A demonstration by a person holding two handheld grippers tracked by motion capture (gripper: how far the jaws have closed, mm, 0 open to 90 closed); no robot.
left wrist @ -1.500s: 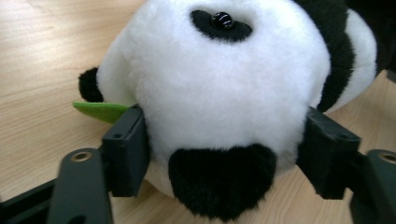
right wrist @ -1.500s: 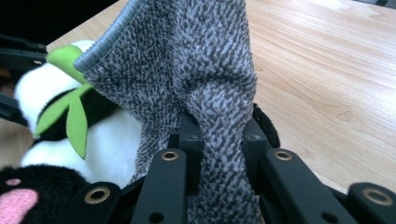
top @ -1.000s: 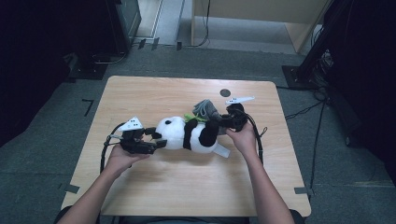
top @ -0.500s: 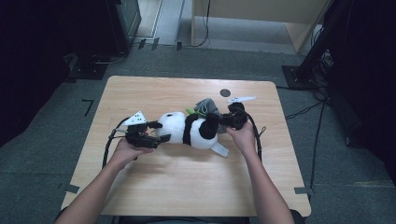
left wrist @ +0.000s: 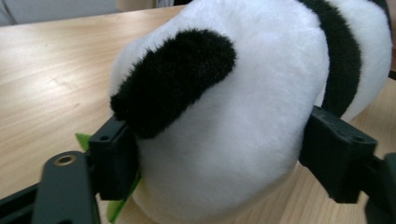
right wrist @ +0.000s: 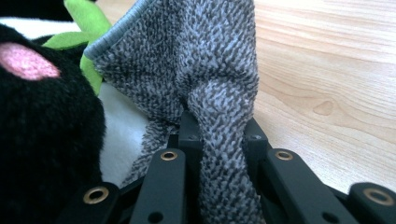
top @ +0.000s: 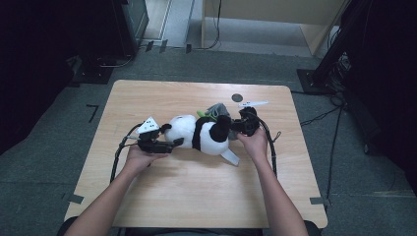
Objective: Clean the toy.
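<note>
Plush panda lies on its side near the middle of the wooden table, head toward the person's left, body toward the right. A grey cloth sits bunched against the toy's far side, beside a bit of green leaf trim.

Left gripper: jaws straddle the panda's head, one on each side just under the black ear. They have just been closing, with the head between them. In the left gripper view both jaws touch the fur and the pile looks slightly dented, so this reads as a wide, light clasp on the head.

Right gripper: jaws pinched tight on a fold of the grey cloth, which rises between them in a gathered ridge. The panda's black paw with its pink pad lies just beside.

Handling, as judged: the toy looks light, soft and springy; it should squash under pressure instead of slipping, and nothing on it seems fragile. The round head gives a bulky hold, best taken across its widest part; ears and limbs would flop. The cloth is limp and textured, so a pinch on a fold or hemmed edge should keep it; it will drape and may drag on the fur
</note>
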